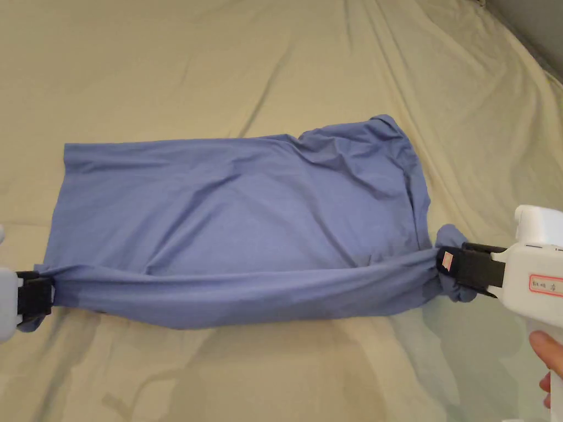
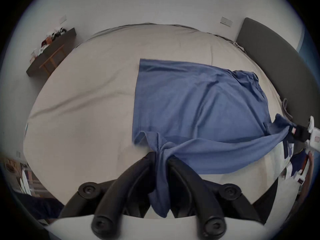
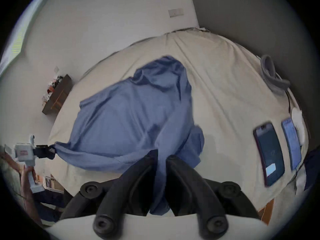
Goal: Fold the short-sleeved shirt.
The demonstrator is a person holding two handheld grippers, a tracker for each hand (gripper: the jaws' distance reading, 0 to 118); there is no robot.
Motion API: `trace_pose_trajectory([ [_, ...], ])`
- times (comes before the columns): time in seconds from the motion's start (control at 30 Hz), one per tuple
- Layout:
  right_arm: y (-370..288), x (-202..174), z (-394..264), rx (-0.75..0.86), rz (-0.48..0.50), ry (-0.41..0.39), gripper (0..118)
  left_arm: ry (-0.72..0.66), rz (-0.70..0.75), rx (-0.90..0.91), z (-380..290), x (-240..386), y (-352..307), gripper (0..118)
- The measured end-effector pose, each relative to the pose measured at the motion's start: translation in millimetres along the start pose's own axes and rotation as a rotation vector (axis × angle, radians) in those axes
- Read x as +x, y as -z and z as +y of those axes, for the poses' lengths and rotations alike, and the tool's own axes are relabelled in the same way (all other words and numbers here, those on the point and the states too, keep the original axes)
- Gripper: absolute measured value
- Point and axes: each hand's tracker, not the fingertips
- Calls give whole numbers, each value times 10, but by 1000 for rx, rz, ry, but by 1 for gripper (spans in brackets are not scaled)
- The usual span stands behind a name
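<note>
Black jaws of the left hand-held gripper (image 2: pixel 160 159) are closed on a bunched corner of the blue shirt (image 1: pixel 236 220), cloth pinched between both jaws and hanging below them. Right hand-held gripper (image 3: pixel 161 157) likewise clamps a gathered wad of the shirt, fabric squeezed between its jaws; in the head view it (image 1: pixel 448 264) sits at the shirt's right end, with a small knot of cloth bulging past the jaws.

Between the two grippers the near edge of the shirt is pulled into a taut, rolled band, lifted slightly off the bed sheet (image 1: pixel 220 66). Rest of the shirt lies on the sheet beyond that band: far edge fairly straight, left edge straight, right end rumpled and rounded.

Beige sheet is bare on the far side of the shirt and on the near side, wrinkled but open. Right of the shirt, two phones (image 3: pixel 269 153) lie near the bed's edge, well apart from the cloth. Grey headboard (image 2: pixel 277 56) stands beyond the shirt's right end.
</note>
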Motion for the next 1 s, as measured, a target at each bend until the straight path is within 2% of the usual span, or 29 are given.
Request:
trace_pose_trajectory([
  [0.2, 764, -93, 524, -36, -30, -50, 9, 22, 20, -32, 621, -24, 723, 9],
  [0.4, 1229, -42, 641, -116, -59, -63, 9, -15, 10, -131, 630, -127, 1208, 9],
  [0.47, 1299, -12, 635, -142, -46, -65, 9, -78, -32, -154, 585, -199, 1265, 9],
  [0.5, 1304, -12, 632, -148, -42, -63, 23, -115, -48, -153, 551, -235, 1262, 13],
  [0.53, 1298, -22, 623, -154, -40, -61, 70, -148, -46, -134, 518, -271, 1238, 45],
  [0.57, 1293, -44, 608, -166, -36, -68, 104, -142, -42, -127, 485, -296, 1209, 79],
  [0.6, 1262, -59, 588, -162, -31, -78, 117, -137, -33, -125, 448, -301, 1162, 95],
  [0.67, 1075, -136, 557, -108, -34, -119, 117, -103, 17, -34, 381, -320, 952, 95],
  [0.8, 657, -208, 394, -69, -18, -109, 117, -51, 63, 89, 136, -314, 412, 95],
  [0.83, 533, -224, 318, -52, -10, -102, 116, -14, 39, 148, 16, -307, 263, 87],
  [0.87, 390, -237, 226, -30, 7, -105, 105, 42, 6, 181, -152, -283, 89, 61],
  [0.9, 268, -261, 140, -9, 14, -113, 66, 32, 14, 187, -255, -246, -13, 13],
  [0.93, 131, -308, 20, 12, 10, -143, 3, 11, 20, 176, -389, -212, -92, 0],
  [0.97, 58, -359, -108, 35, -29, -145, 2, -26, 65, 220, -552, -161, -224, 0],
  [1.0, -37, -398, -248, 86, -90, -129, 2, -30, 59, 185, -646, -129, -305, 0],
])
